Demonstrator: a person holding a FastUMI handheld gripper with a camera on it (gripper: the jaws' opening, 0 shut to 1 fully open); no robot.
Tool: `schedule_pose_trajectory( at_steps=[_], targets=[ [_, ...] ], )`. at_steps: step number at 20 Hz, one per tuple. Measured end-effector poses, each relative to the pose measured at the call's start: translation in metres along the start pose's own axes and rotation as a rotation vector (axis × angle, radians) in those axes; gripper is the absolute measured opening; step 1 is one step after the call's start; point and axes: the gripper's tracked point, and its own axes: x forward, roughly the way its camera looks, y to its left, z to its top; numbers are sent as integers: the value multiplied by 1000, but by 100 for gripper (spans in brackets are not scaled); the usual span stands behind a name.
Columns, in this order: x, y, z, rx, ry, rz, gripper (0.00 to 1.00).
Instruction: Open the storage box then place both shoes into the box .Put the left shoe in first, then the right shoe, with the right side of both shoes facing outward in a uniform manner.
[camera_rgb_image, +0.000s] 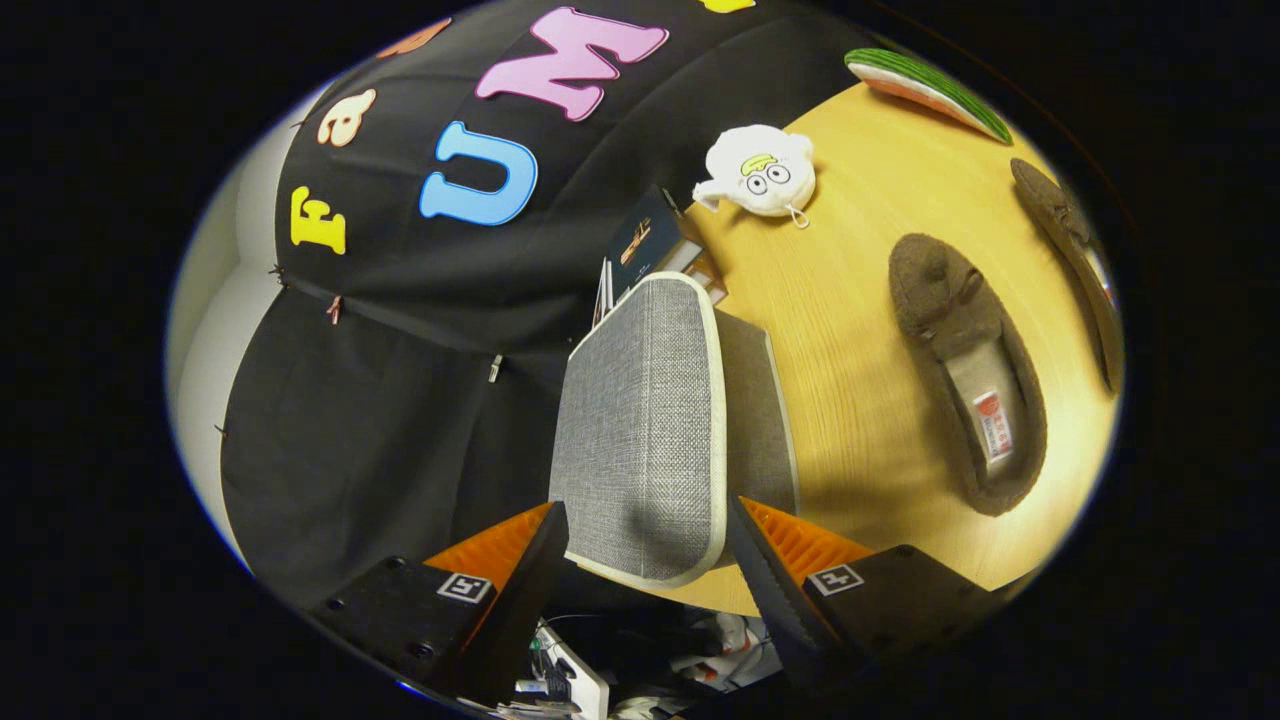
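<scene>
The storage box's grey fabric lid (640, 420), edged in white, stands raised between my fingers, and both fingers press on its sides. My gripper (645, 540) is shut on this lid. Just behind the lid is the darker grey box body (762, 400), its inside hidden. Two brown fuzzy shoes lie on the wooden table (840, 330) beyond the box. The nearer shoe (965, 370) shows its pale insole with a red label. The farther shoe (1075, 260) lies alongside it, close to the table's edge.
A white plush toy (760, 172) with a cartoon face lies on the table past the box. A green and orange slice-shaped item (925, 90) sits at the far end. Books (645, 245) stand against the black cloth wall behind the box.
</scene>
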Motion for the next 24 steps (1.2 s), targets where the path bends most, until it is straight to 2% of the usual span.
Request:
schedule_pose_trajectory(
  at_steps=[5, 6, 7, 9, 11, 12, 14, 16, 17, 18, 20, 22, 24],
  targets=[
    [24, -11, -6, 108, 103, 24, 96],
    [29, -11, -6, 117, 113, 28, 89],
    [28, -11, -8, 126, 132, 32, 86],
    [27, -9, -10, 143, 166, 55, 86],
    [27, -7, -11, 166, 192, 75, 70],
    [25, -3, -15, 181, 221, 93, 67],
    [20, 2, -20, 187, 233, 126, 67],
    [17, 11, -14, 202, 239, 167, 43],
    [15, 17, -15, 209, 246, 182, 43],
    [20, 13, -15, 206, 218, 145, 43],
    [28, 16, -7, 214, 199, 172, 14],
    [24, 23, -8, 219, 188, 177, 15],
    [22, 27, -5, 217, 173, 197, 6]
  ],
)
